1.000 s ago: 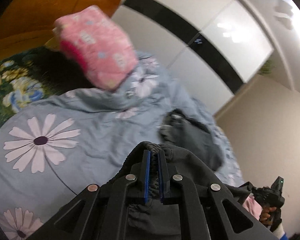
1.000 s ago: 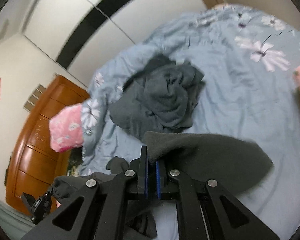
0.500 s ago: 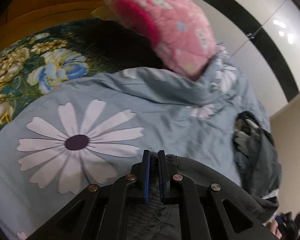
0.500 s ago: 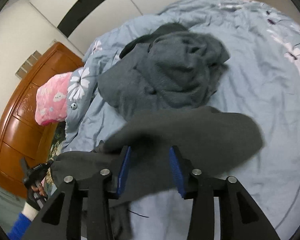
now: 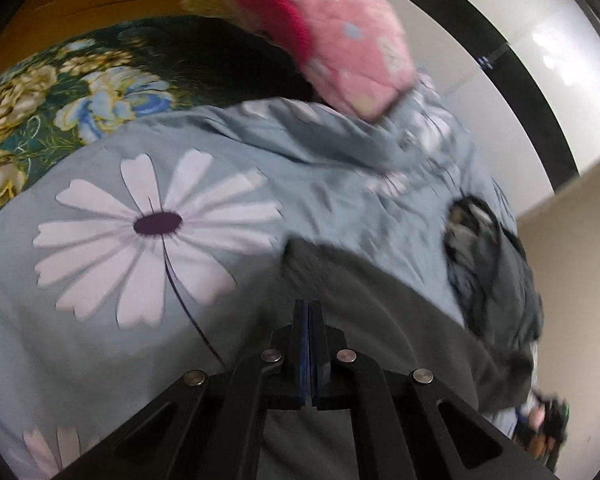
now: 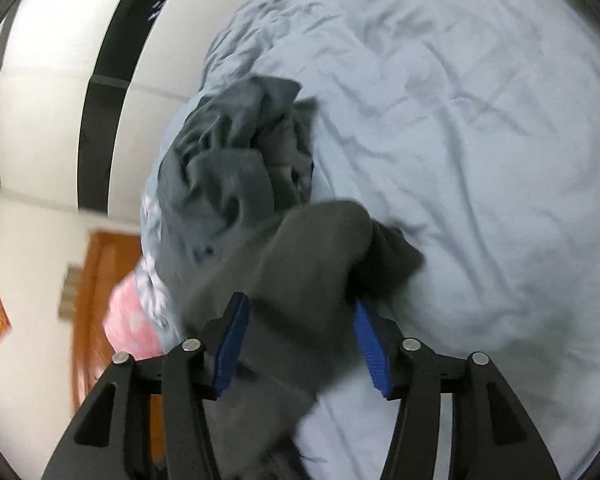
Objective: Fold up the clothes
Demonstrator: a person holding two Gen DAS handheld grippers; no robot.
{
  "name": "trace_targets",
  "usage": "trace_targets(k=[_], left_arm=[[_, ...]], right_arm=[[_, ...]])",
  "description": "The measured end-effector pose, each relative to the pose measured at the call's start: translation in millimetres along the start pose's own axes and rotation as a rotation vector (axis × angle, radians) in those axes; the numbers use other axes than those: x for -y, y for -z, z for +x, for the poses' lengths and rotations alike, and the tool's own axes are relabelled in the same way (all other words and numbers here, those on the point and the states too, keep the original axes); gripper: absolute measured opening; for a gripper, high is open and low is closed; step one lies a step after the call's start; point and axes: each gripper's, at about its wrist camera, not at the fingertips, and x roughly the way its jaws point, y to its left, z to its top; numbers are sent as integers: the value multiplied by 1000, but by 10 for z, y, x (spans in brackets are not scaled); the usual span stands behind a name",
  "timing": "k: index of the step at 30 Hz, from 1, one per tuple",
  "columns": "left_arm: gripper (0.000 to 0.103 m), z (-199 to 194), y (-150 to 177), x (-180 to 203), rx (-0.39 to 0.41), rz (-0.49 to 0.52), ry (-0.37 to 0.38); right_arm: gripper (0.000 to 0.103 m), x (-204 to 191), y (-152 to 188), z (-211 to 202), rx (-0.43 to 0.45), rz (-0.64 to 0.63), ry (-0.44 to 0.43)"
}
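Note:
A dark grey garment [image 5: 380, 304] lies on the blue flowered bedspread [image 5: 100, 320], just ahead of my left gripper [image 5: 309, 312]. The left jaws are pressed together; no cloth shows between the pads. In the right wrist view the same dark garment [image 6: 300, 264] lies bunched between the fingers of my right gripper [image 6: 300, 320], which is wide open. A heap of grey-blue clothes [image 6: 232, 160] sits beyond it, and shows at the right of the left wrist view [image 5: 496, 264].
A pink folded blanket [image 5: 332, 32] sits at the head of the bed beside a green floral cover [image 5: 60, 92] and wooden headboard [image 6: 96, 280]. A white wardrobe with a black stripe [image 6: 100, 80] stands behind. The bedspread [image 6: 480, 140] stretches right.
My right gripper has opened wide, letting the dark garment drop onto the bed. My left gripper has closed fully and the garment edge now lies ahead of it rather than between the pads.

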Motion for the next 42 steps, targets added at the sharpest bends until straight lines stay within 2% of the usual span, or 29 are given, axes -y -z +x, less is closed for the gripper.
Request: trace_targets(k=[5,6,7,8,10,13,14,16,17,21,24,25,27,29,31,32,35,38,42], left_arm=[[6,-62,491,214,-71,61,28],[7,-34,587,237,-90,64,24],[8,-2,676,253,-112,65,24],[9,5,719,263,-116,60,28],[9,20,804,284,-123,50,35],[10,19,904,309,-125,35,46],[14,6,914,314,-122,37,42],[23,-19,935,324,-117,40,32],[28,-24,942,309,-115,38,27],[31,-45,964,212,-114,-12,-14],[41,-173,981,122,-79,-32,-51],[46,-216,996,80,-67,-37,-72],[48,-279,1020,-35,-54,-62,-110],[48,-314,1057,-157,-50,-100,-127],[50,-346,1101,-281,-41,-145,-143],[53,-345,1131,-343,-40,-169,-141],[55,-303,1224,-530,-49,-243,-131],[55,-238,1328,-667,-58,-318,-111],[58,-179,1425,-762,-55,-380,-85]], right_arm=[[56,13,-186,155,22,124,9],[48,-18,-222,154,17,128,21],[26,-50,-257,153,11,132,33],[21,-95,-291,144,8,126,41],[16,-380,-326,7,29,2,19],[15,-930,-277,-369,121,-276,-60],[15,-1068,-232,-511,167,-377,-85],[15,-1206,-163,-696,244,-527,-66],[15,-1145,-209,-651,226,-515,-30],[15,-483,-500,-172,77,-299,162],[15,-149,-515,34,32,-234,238],[16,-93,-496,35,31,-221,236],[17,-69,-452,-17,36,-214,220],[23,-83,-392,-100,39,-227,225],[36,-118,-240,-257,64,-269,244],[36,-122,-127,-323,59,-286,245],[36,-149,315,-238,-78,-341,226],[36,-248,969,204,-335,-439,170],[36,-361,1696,814,-583,-480,117]])
